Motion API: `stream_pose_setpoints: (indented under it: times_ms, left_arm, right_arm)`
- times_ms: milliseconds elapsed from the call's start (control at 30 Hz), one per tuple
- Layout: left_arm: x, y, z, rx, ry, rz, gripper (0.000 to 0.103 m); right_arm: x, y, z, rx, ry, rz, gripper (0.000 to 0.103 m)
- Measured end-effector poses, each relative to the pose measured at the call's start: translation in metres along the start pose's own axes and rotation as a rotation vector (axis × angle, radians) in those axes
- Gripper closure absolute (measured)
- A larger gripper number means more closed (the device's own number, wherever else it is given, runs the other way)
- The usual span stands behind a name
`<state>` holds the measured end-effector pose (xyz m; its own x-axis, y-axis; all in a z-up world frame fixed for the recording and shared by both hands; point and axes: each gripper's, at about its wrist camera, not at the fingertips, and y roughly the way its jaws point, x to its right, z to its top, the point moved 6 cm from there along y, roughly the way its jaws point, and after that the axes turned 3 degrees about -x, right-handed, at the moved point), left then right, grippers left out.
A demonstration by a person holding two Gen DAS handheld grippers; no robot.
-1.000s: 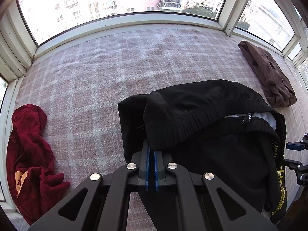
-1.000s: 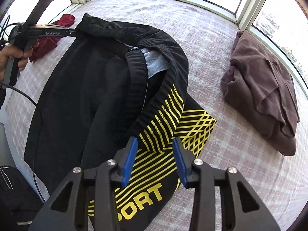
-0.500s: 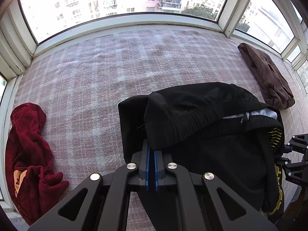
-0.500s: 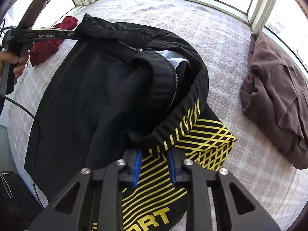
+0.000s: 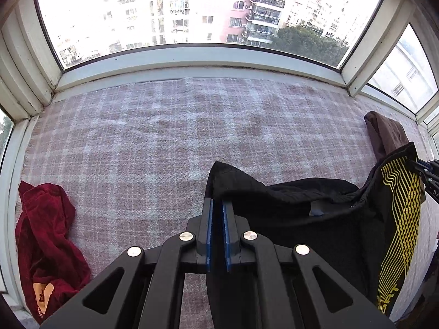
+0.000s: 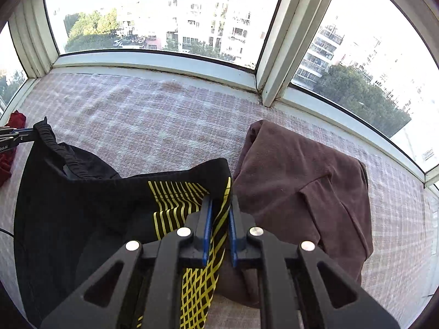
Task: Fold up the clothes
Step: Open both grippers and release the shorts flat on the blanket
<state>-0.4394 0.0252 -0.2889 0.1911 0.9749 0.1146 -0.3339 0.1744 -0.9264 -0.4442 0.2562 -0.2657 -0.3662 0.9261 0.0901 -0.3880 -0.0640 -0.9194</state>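
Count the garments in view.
3. Black shorts held up between both grippers; brown garment lying to their right; red garment crumpled at far left. More may sit out of frame.

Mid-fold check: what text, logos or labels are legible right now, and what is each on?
"ORT", partial yellow letters on the black shorts, rest hidden.
"botAI", cut off, on the left gripper body, seen from the right wrist.
"DA", cut off, on the right gripper body.
Orange print on the red garment: unreadable.

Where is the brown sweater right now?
In the right wrist view the brown sweater lies folded on the checked blanket, right of the black shorts, near the window corner.
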Motion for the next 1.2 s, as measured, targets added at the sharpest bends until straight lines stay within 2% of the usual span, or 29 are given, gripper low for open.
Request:
stream_pose_setpoints:
  times_ms: [33, 67, 100, 133, 167, 233, 367, 500, 567, 667, 733, 867, 1067, 1100, 1200]
  left_arm:
    - [-0.002, -0.006, 0.002, 0.017, 0.004, 0.007, 0.078]
    - [-0.005, -0.014, 0.002, 0.036, 0.017, 0.018, 0.071]
    - [-0.007, -0.022, 0.001, 0.055, 0.03, 0.029, 0.059]
    - [-0.009, -0.031, -0.002, 0.067, 0.043, 0.036, 0.056]
    - [-0.012, -0.039, -0.01, 0.067, 0.05, 0.032, 0.056]
    - [-0.018, -0.058, -0.032, 0.062, 0.058, 0.017, 0.056]
    - [-0.02, -0.094, -0.112, 0.021, 0.08, -0.013, 0.056]
    - [-0.01, -0.11, -0.214, -0.089, 0.069, -0.066, 0.056]
    - [-0.003, -0.112, -0.259, -0.143, 0.035, -0.091, 0.056]
    - [0.011, -0.106, -0.309, -0.218, -0.02, -0.154, 0.056]
    - [0.021, -0.102, -0.331, -0.248, -0.039, -0.179, 0.055]
    - [0.034, -0.088, -0.355, -0.295, -0.067, -0.208, 0.055]
    - [0.051, -0.082, -0.358, -0.3, -0.058, -0.227, 0.055]
    - [0.051, -0.084, -0.357, -0.291, -0.056, -0.228, 0.057]
    - [0.049, -0.094, -0.352, -0.259, -0.059, -0.233, 0.1]
  right_arm:
    - [0.003, -0.005, -0.006, -0.007, -0.019, -0.042, 0.088]
    - [0.006, -0.009, -0.012, -0.014, -0.038, -0.084, 0.078]
    - [0.008, -0.012, -0.017, -0.01, -0.065, -0.136, 0.07]
    - [0.01, -0.015, -0.023, 0.01, -0.1, -0.193, 0.054]
    - [0.013, -0.023, -0.03, 0.03, -0.131, -0.236, 0.052]
    - [0.022, -0.041, -0.044, 0.043, -0.148, -0.255, 0.052]
    - [0.015, -0.067, -0.094, 0.024, -0.085, -0.138, 0.052]
    - [-0.003, -0.097, -0.174, 0.006, -0.07, -0.052, 0.052]
    - [-0.013, -0.103, -0.215, -0.013, -0.063, -0.051, 0.052]
    - [-0.027, -0.106, -0.269, -0.048, -0.048, -0.052, 0.052]
    - [-0.036, -0.104, -0.296, -0.071, -0.07, -0.026, 0.052]
    - [-0.043, -0.097, -0.338, -0.131, -0.011, 0.042, 0.052]
    - [-0.038, -0.098, -0.368, -0.154, 0.026, 0.043, 0.052]
    - [-0.036, -0.099, -0.371, -0.153, 0.041, 0.051, 0.052]
    - [-0.032, -0.104, -0.378, -0.152, 0.097, 0.106, 0.052]
